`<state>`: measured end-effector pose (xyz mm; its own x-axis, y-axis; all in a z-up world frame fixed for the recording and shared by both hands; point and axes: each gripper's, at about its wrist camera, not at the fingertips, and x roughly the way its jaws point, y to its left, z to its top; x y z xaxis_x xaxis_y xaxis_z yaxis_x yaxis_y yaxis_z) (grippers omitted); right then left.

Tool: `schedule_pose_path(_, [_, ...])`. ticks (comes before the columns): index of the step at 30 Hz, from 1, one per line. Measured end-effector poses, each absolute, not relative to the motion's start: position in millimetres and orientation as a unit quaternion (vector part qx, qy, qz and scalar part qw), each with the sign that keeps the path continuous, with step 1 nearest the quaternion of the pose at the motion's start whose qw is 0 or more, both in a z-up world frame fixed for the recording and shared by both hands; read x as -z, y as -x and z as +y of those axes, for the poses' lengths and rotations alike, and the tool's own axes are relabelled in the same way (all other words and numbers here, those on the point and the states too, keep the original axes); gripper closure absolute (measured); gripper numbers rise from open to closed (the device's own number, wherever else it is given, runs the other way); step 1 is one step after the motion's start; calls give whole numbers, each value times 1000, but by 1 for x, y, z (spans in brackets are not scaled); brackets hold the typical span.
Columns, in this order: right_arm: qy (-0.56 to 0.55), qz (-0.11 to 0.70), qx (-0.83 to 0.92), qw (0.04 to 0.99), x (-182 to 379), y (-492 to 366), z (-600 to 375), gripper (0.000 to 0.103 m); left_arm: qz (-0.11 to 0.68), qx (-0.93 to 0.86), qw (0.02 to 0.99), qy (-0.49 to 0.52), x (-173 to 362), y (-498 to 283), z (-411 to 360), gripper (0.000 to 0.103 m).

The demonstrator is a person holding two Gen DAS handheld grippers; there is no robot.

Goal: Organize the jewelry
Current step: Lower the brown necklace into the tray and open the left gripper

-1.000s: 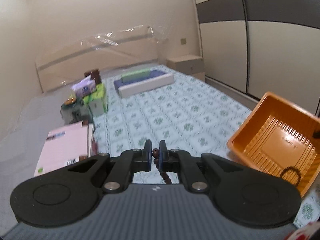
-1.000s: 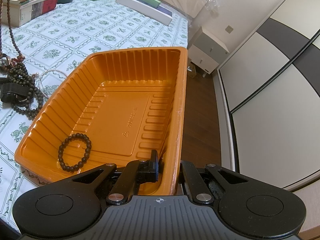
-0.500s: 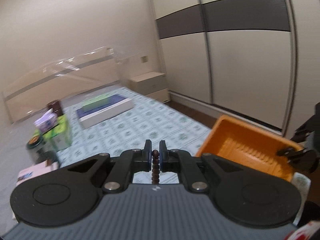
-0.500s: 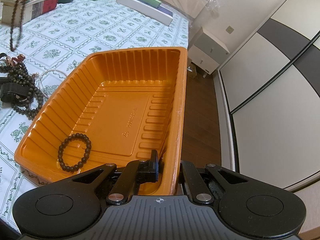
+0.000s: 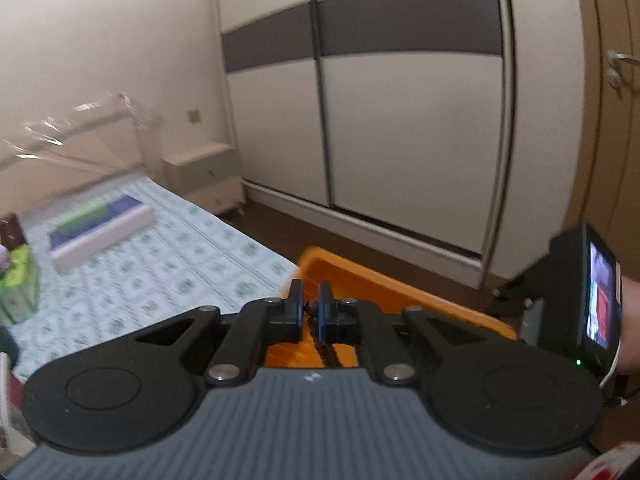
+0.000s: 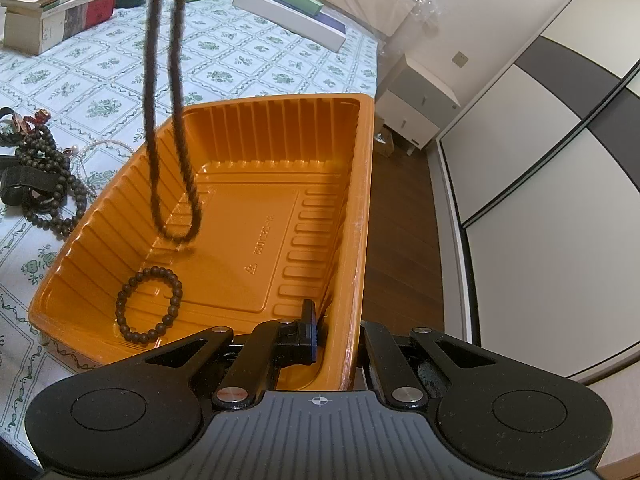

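The left gripper [image 5: 309,307] has its fingers pinched together on a dark bead necklace [image 6: 170,120], gripping one bead at the tips while the rest of the strand drops away below. In the right wrist view the necklace hangs as a long narrow loop, its long axis close to vertical, two strands coming down from the top edge of the frame and meeting in a rounded bottom end that points down into the orange tray [image 6: 362,184]. Whether that bottom end touches the tray floor or hangs just above it cannot be told. The tray is a ribbed rectangular plastic one, lying on the bed [image 6: 248,60] with its long axis running away from the right camera toward the headboard end. Inside it, near the close left corner, lies a dark beaded bracelet [image 6: 149,305], flat and round, apart from the hanging loop. The right gripper [image 6: 338,330] straddles the tray's near right wall, one finger inside and the other outside, clamped on that rim. To the left of the tray, on the patterned bed cover, sits a heap of jewelry [image 6: 44,176]: dark bead strings, a pale pearl strand and a small reddish piece.
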<state>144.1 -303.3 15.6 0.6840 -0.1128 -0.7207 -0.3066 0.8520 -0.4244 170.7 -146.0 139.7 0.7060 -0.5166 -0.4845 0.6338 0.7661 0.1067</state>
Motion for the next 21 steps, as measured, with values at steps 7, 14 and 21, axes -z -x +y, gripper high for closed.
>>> schedule_pose_path(7, [266, 394, -55, 878, -15, -144, -303, 99, 269, 340, 888, -150, -101, -182, -175, 97])
schedule_pose_path(14, [265, 394, -55, 879, -14, -145, -303, 99, 301, 344, 878, -142, -82, -197, -177, 97])
schedule_pose_path(21, [264, 394, -54, 879, -14, -144, -302, 99, 288, 358, 880, -124, -103, -207, -183, 97])
